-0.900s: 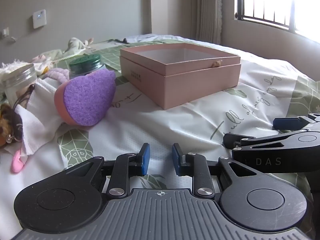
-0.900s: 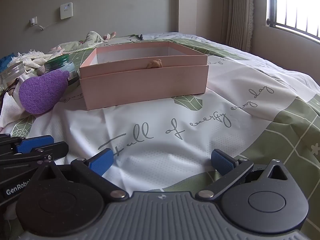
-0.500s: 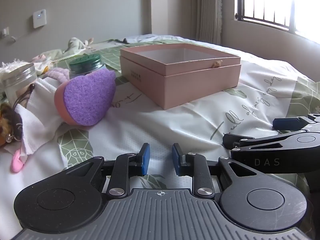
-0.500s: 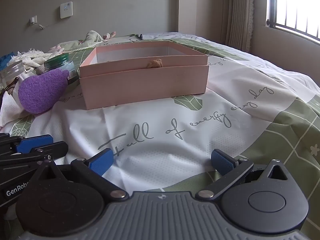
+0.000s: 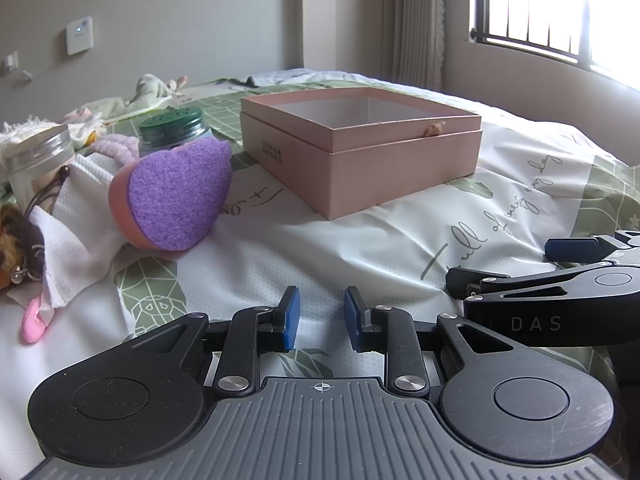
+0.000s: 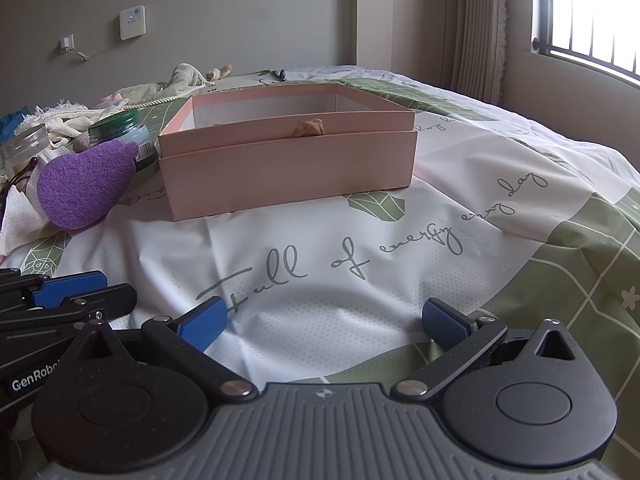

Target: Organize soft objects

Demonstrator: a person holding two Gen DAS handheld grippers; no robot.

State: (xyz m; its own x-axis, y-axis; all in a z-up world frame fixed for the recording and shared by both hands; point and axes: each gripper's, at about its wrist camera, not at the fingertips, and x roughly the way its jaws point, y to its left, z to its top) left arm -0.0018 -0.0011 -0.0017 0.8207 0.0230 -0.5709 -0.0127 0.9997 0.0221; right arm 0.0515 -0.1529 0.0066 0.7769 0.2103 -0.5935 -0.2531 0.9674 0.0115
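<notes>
My left gripper [image 5: 318, 318] hovers low over the bedspread [image 5: 360, 248], its blue pads drawn near each other with a narrow gap and nothing between them. My right gripper [image 6: 324, 318] sits just to its right, jaws spread wide and empty above the printed lettering. Farther on to the left, the purple sponge [image 5: 178, 196] with its pink backing leans on a white cloth [image 5: 76, 216], beside a pink clip [image 5: 32, 322]. Behind it stand a green-lidded jar [image 5: 174, 126] and a clear jar [image 5: 36, 160] with a metal lid. Right of the sponge, at mid-bed, the open pink box [image 6: 288, 152] rests flat. Crumpled fabrics [image 6: 176, 84] lie near the far wall.
</notes>
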